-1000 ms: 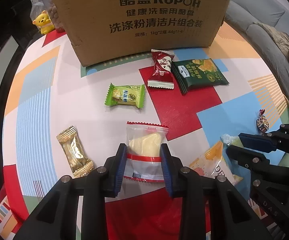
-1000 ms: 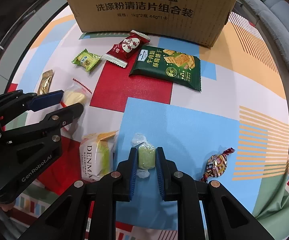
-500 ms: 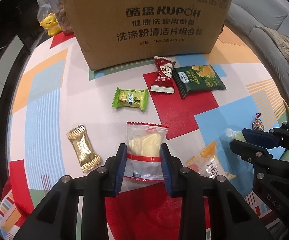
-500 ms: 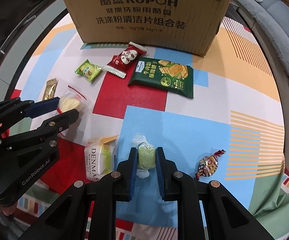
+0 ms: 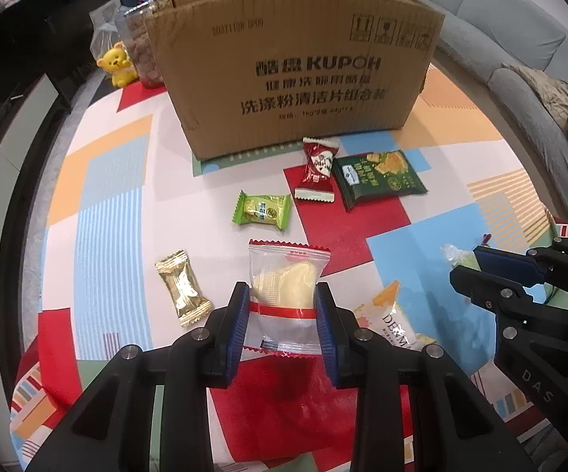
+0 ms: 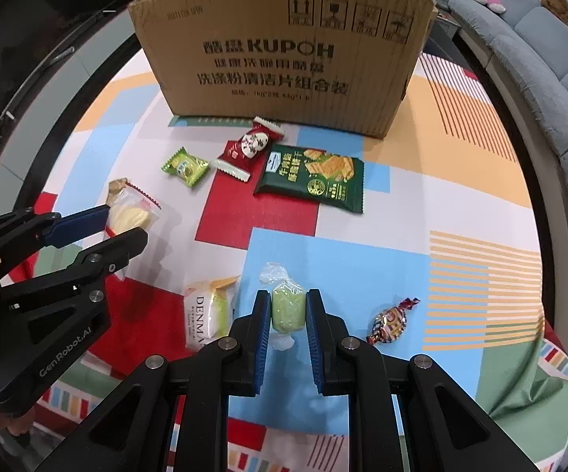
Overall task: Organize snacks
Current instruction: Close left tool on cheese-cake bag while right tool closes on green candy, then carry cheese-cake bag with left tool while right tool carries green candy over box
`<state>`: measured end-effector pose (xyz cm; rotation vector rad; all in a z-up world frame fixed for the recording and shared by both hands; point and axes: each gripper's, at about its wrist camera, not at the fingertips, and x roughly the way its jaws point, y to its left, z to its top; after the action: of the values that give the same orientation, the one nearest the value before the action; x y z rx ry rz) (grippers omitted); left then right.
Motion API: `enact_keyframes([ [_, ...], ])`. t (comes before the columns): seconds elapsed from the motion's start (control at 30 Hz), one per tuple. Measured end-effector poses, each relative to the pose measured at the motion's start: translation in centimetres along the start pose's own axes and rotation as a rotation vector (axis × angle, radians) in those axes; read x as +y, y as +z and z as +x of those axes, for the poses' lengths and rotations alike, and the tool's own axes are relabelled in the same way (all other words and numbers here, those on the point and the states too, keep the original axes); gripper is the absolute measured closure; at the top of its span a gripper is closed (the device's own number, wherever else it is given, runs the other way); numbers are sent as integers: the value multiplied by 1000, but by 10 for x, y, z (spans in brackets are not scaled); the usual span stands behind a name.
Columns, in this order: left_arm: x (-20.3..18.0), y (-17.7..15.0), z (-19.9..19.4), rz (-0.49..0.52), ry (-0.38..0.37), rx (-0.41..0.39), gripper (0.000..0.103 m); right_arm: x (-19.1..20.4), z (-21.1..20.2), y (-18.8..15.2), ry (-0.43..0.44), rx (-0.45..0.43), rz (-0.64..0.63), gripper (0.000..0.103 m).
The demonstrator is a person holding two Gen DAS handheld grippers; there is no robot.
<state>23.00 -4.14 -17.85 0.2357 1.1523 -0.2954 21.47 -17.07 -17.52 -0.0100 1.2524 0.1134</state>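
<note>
Between the left gripper's (image 5: 283, 306) blue ribbed pads sits a clear crinkly pouch (image 5: 286, 299) with a pale yellow sweet, jaws closed partway onto its sides. The right gripper (image 6: 287, 314) pinches a green candy (image 6: 287, 311) in twisted cellophane, jaws narrow. Since a second ago both have lifted and drawn back, so the cardboard box (image 5: 295, 67) now shows its open top. On the patterned cloth (image 6: 362, 259) lie a gold wrapper (image 5: 181, 288), green packet (image 5: 262, 211), red packet (image 5: 317, 169), dark green biscuit bag (image 6: 311, 178), and white DENMA pack (image 6: 209, 312)
</note>
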Motion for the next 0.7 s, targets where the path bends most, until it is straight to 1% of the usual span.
enact_keyframes([
  [0.43, 0, 8, -32, -23, 26, -49, 70, 1, -29, 4, 3, -66, 4, 83],
  [0.7, -2, 12, -45, -38, 28, -69, 70, 0, -47, 8, 5, -104, 11, 83],
])
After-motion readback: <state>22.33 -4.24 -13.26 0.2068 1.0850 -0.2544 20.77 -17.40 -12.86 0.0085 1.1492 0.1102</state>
